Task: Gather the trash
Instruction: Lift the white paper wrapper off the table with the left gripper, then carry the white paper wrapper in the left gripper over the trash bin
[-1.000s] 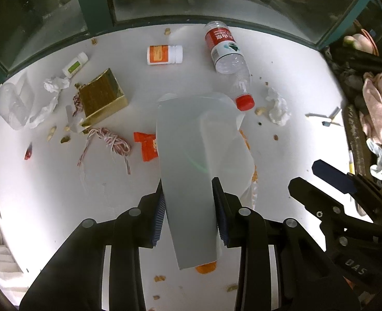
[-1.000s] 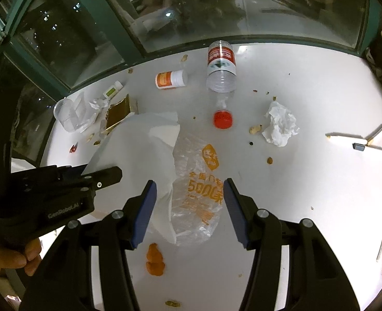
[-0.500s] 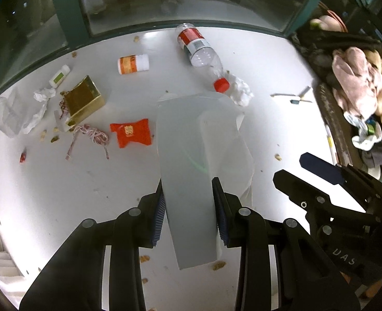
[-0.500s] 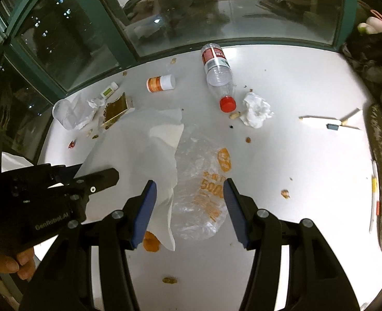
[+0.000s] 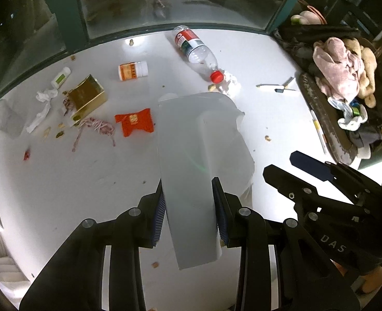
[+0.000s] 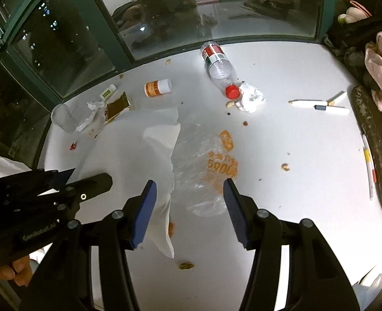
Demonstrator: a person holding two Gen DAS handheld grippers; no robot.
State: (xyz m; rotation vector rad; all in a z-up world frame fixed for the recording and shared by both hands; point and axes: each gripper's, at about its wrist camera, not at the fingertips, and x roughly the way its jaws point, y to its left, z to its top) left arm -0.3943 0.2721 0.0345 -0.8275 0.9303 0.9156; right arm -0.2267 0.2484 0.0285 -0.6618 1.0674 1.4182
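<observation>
My left gripper [image 5: 188, 202] is shut on a white paper bag [image 5: 191, 155], which hangs above the white table [image 5: 61, 181]. A clear plastic bag with orange print [image 6: 209, 163] hangs beside the white bag [image 6: 133, 150] and seems to hang with it. My right gripper [image 6: 188, 194] stands open just above that plastic bag, with no pad touching it. On the table lie a water bottle with a red cap [image 5: 196, 51], a crumpled tissue [image 5: 228, 83], an orange-label pill bottle [image 5: 133, 70], a red wrapper [image 5: 135, 124], a gold box [image 5: 87, 98] and pink string [image 5: 97, 127].
A clear cup [image 6: 62, 118] and a small white tube [image 6: 108, 92] lie at the far left. Pens [image 6: 318, 103] lie at the right. Dark window glass [image 6: 165, 13] bounds the back. A dark tray edge [image 6: 372, 150] and pink cloth [image 5: 338, 64] crowd the right side. Peel bits [image 6: 185, 265] dot the table.
Both grippers have drifted to the right and a little up, so the table's litter has slid left in both views. The red wrapper has come out from behind the held bag.
</observation>
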